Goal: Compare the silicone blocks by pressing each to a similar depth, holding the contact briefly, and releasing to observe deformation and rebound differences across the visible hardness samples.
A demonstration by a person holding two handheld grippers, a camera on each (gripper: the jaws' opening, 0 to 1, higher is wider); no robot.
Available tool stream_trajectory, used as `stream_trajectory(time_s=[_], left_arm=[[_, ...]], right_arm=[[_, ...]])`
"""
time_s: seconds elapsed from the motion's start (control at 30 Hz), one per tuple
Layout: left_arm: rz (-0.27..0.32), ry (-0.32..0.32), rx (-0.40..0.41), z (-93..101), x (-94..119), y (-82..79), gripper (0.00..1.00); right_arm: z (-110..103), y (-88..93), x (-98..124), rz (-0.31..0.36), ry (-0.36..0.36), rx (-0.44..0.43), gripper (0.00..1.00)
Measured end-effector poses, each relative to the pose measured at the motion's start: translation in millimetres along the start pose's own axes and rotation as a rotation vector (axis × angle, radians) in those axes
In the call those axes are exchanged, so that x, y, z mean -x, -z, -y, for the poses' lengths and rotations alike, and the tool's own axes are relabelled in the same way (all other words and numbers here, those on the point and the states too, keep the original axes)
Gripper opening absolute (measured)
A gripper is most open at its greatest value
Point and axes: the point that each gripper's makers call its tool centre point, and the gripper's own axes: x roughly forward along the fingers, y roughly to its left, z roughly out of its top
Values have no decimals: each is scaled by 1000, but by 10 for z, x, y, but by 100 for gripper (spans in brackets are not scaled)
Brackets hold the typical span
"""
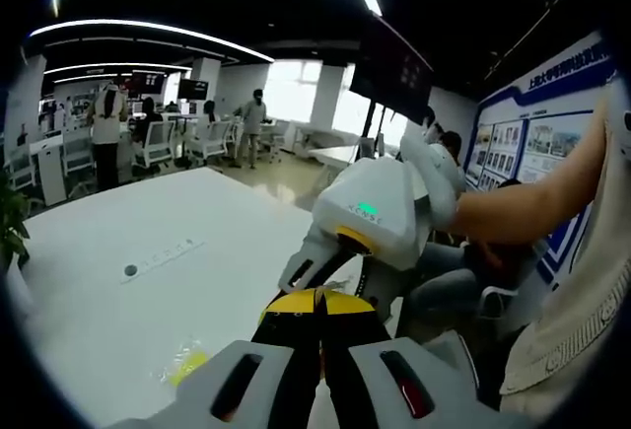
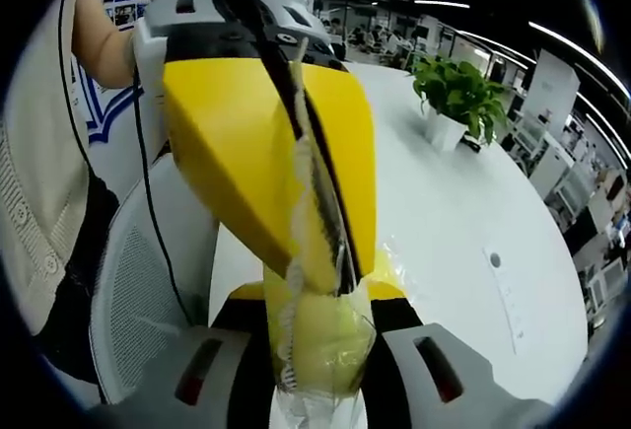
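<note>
At the white table (image 2: 444,212) edge, both hand-held grippers pinching one bagged yellow block (image 2: 320,335).

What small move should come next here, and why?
Probably draw the left gripper slowly away to open the bag. Its jaws are shut on the bag's upper edge, while the right gripper grips the lower part with the yellow block inside. No pressing can begin while the block is wrapped.
</note>
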Motion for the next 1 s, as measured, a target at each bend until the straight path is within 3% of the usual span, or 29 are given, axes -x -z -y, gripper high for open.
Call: stream_trajectory(time_s=[1.0], left_arm=[[7,-8,25,-34,-31,4,0]], right_arm=[[53,81,4,30,48,-6,36]])
